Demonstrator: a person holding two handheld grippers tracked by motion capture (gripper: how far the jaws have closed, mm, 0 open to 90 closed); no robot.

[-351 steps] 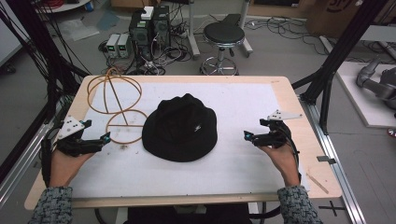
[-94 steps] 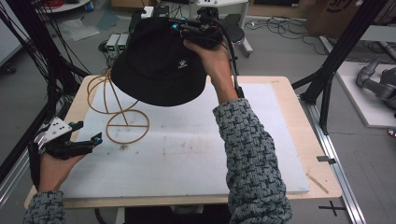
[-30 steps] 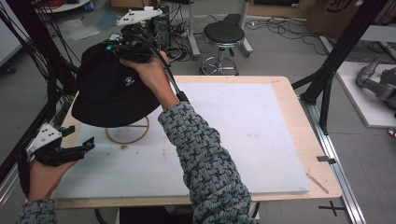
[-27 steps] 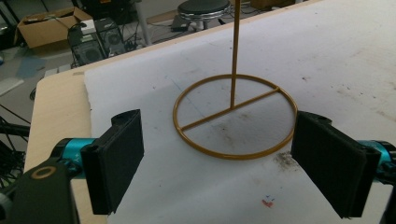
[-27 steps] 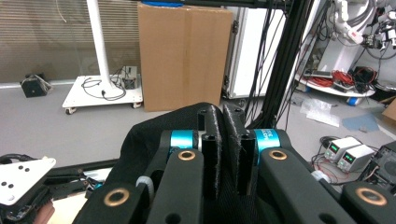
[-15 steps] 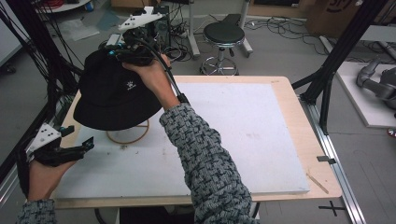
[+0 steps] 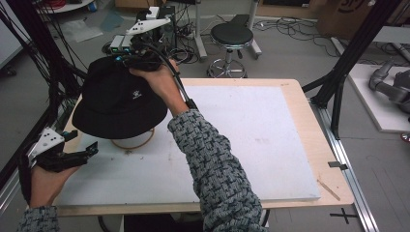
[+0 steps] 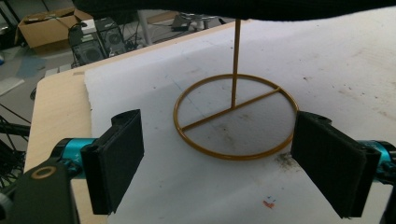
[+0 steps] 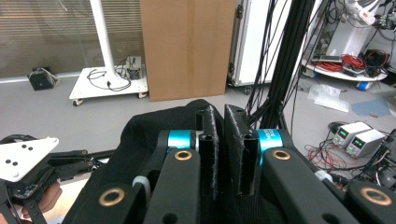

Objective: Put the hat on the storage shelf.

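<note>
A black bucket hat [image 7: 118,101] sits over the gold wire stand, whose ring base [image 7: 133,142] shows under the brim. My right gripper [image 7: 121,58] is at the hat's crown, shut on the fabric. Its jaws have just eased apart a little, with the black cloth [image 9: 140,135] still pinched between them [image 9: 223,116]. My left gripper [image 7: 89,151] rests open at the table's near left. In the left gripper view its wide jaws [image 8: 218,122] frame the stand's ring [image 8: 233,156] and post without touching. The hat brim [image 8: 233,7] hangs above.
A white foam board [image 7: 251,130] covers the wooden table. A stool [image 7: 232,36] and electronics with cables stand on the floor behind. Black frame posts [image 7: 338,82] rise at the table's right. The left gripper's plate [image 9: 23,158] appears low in the right gripper view.
The right hand has lowered the hat a little and shifted it right over the stand. The left gripper has kept still and open.
</note>
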